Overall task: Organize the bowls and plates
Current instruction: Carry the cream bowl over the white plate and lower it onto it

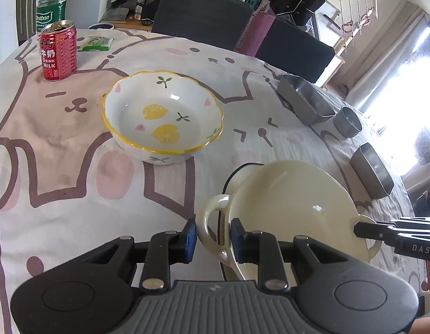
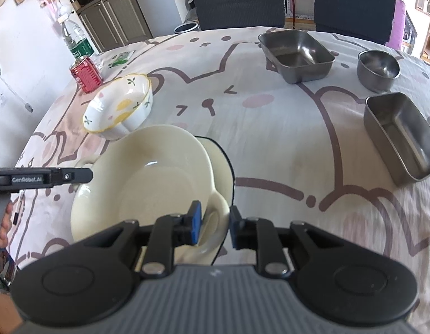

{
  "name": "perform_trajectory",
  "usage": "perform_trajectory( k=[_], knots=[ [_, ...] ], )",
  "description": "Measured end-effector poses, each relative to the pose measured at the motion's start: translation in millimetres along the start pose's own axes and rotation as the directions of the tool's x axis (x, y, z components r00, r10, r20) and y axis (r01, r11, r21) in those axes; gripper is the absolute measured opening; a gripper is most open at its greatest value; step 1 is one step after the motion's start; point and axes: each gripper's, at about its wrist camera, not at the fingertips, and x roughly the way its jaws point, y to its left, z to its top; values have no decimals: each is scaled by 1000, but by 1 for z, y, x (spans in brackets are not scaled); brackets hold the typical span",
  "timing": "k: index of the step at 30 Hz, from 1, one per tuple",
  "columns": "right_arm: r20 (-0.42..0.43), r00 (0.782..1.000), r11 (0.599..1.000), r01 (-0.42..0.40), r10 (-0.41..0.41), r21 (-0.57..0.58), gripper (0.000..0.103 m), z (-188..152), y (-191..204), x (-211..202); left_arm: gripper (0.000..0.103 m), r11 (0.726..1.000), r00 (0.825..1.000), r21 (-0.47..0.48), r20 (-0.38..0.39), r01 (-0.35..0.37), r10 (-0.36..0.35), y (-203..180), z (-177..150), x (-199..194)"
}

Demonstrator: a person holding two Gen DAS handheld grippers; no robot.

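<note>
A cream two-handled bowl point(image 1: 293, 203) point(image 2: 148, 172) rests over a white plate with a black rim point(image 1: 234, 176) point(image 2: 222, 161) at the table's near side. My left gripper point(image 1: 214, 236) is shut on the bowl's left loop handle, with a blue pad on each side of it. My right gripper point(image 2: 215, 224) is shut on the opposite handle in the same way. Each view shows the other gripper's tip at the bowl's far handle. A scalloped lemon-pattern bowl point(image 1: 162, 114) point(image 2: 120, 108) stands empty further back.
A steel tray point(image 2: 295, 53), a round steel cup point(image 2: 378, 69) and a smaller steel box point(image 2: 401, 136) sit along the right side. A red milk can point(image 1: 59, 51) and a water bottle point(image 1: 52, 0) stand at the far left. Two dark chairs point(image 1: 201, 11) line the far edge.
</note>
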Motion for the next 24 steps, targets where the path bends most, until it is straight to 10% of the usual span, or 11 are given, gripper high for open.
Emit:
perform_trajectory(
  k=[24],
  knots=[
    [-31, 999, 1000, 10, -9, 9, 27, 3, -11, 15, 27, 999, 1000, 42, -15, -13, 13, -11, 3, -1]
  ],
)
